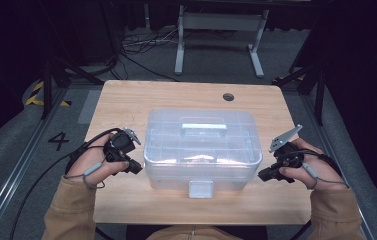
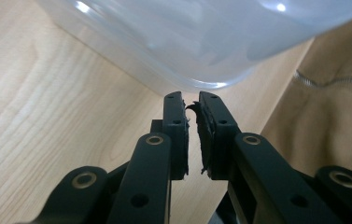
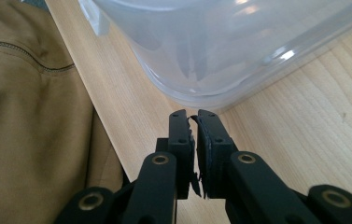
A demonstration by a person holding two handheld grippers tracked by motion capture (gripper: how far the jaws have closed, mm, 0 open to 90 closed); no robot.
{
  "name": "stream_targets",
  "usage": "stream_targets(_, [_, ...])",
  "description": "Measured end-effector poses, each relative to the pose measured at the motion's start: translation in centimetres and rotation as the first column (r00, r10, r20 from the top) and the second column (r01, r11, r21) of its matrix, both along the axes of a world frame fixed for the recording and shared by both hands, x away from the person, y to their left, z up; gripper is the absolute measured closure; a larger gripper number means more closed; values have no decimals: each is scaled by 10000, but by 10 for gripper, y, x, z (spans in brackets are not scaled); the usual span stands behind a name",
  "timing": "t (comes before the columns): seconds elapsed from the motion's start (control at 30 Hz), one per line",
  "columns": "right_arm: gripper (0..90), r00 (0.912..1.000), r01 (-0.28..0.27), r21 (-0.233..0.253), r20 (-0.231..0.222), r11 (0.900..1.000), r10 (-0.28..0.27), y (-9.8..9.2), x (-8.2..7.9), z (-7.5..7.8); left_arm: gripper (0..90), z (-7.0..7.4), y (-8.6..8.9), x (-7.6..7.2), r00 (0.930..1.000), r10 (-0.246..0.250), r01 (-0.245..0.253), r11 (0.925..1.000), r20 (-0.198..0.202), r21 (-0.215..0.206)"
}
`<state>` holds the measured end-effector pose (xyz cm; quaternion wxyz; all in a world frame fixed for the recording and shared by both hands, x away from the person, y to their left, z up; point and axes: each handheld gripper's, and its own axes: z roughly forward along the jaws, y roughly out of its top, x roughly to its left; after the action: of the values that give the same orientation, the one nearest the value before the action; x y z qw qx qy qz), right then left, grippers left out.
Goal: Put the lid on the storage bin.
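Right now the box (image 1: 202,150), a clear plastic one with its lid on and a handle (image 1: 203,127) lying flat on top, sits in the middle of the surface (image 1: 126,100), its front latch (image 1: 200,189) facing the person. The left gripper (image 1: 135,168) waits just beside the box's near left corner and the right gripper (image 1: 263,175) just beside the near right corner; neither touches it. In the left gripper view the jaws stand nearly together with a thin gap and nothing between them, and the right gripper view shows the same, so both are closed on air.

The likely work is opening or lifting the box, and the risks follow from that. With jaws closed, any push at the corners would slide the box across the smooth wood rather than grip it, and an uneven push from one side would swing it round. The walls are slick, rounded and wide, so a pinch at a corner has little to bite on and may slip off. The pads (image 2: 205,140) look frayed at their edges, which may weaken hold further. The latch is small and sits near the surface's front edge; prying it up with one gripper while the box is unsteadied could tip or drag the box toward the person.
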<state>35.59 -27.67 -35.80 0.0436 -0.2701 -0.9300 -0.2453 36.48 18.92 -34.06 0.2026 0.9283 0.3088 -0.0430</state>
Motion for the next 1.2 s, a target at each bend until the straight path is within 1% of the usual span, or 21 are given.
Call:
stream_targets(0.13, [815,9994,273,295,215,9992,-279,-6,0,6,799,5,8,-1,9980,520,-502,9976,367,-482])
stream_targets(0.23, [780,9978,473,590,427,9971,-499,-11,1,10,782,9,15,-2,9912,1125,-1060,9902,702,-908])
stream_targets(0.27, [770,9969,587,649,488,9962,-619,-13,2,12,766,9,15,-2,9912,1125,-1060,9902,702,-908])
stream_targets(0.3, [759,9960,657,706,564,9953,-698,-14,3,13,760,10,20,-3,9837,1544,-1426,9821,924,-1233])
stream_targets(0.37, [733,9933,838,829,729,9930,-899,-17,4,15,753,11,25,-4,9763,1867,-1706,9751,1095,-1415])
stream_targets(0.43, [714,9874,1112,1022,1010,9885,-1215,-20,8,16,730,11,31,-5,9618,2407,-2169,9607,1305,-1733])
stream_targets(0.47, [694,9830,1321,1107,1129,9850,-1445,-21,10,17,725,11,33,-4,9579,2506,-2247,9580,1399,-1779])
stream_targets(0.5, [684,9795,1426,1156,1263,9830,-1570,-22,12,17,722,11,36,-4,9495,2765,-2476,9506,1485,-1871])
stream_targets(0.57, [668,9676,1834,1333,1505,9740,-2028,-23,16,17,706,10,41,-4,9372,3105,-2757,9385,1588,-2076])
stream_targets(0.67, [614,9430,2446,1732,1864,9540,-2756,-28,25,15,684,6,46,-2,9239,3435,-3050,9271,1684,-2178])
stream_targets(0.7, [613,9358,2604,1803,1948,9485,-2940,-29,27,15,677,1,50,1,9107,3709,-3259,9157,1819,-2352])
stream_targets(0.73, [613,9358,2604,1803,1948,9485,-2940,-29,27,15,637,1,50,1,9107,3709,-3259,9157,1819,-2352])
stream_targets(0.77, [549,9078,3157,2238,2116,9221,-3622,-33,33,11,637,-1,52,4,9015,3861,-3367,9096,1957,-2432])
stream_targets(0.8, [549,9078,3157,2238,2116,9221,-3622,-33,33,11,622,-1,52,4,9015,3861,-3367,9096,1957,-2432])
stream_targets(0.83, [523,8925,3305,2436,2336,9118,-3859,-34,37,9,622,-4,53,6,8903,4069,-3535,9006,2045,-2528])
stream_targets(0.9, [492,8658,3625,2556,2636,8963,-4253,-39,43,4,594,-10,55,11,8795,4274,-3712,8913,2094,-2603])
stream_targets(0.93, [466,8481,3782,2619,2865,8879,-4457,-43,47,-1,566,-13,55,14,8727,4373,-3796,8874,2171,-2615])
stream_targets(0.97, [466,8481,3782,2619,2865,8879,-4457,-43,47,-1,554,-13,55,14,8727,4373,-3796,8874,2171,-2615])
stream_targets(1.03, [459,8305,3951,2655,3058,8794,-4655,-50,54,-8,547,-22,54,20,8631,4551,-3971,8795,2192,-2623])
stream_targets(1.1, [430,8067,4229,2719,3215,8644,-4958,-58,61,-17,520,-30,53,27,8584,4590,-3998,8784,2291,-2617])
stream_targets(1.2, [428,7891,4523,2625,3275,8524,-5196,-69,69,-31,499,-38,53,34,8572,4590,-4005,8792,2337,-2581])
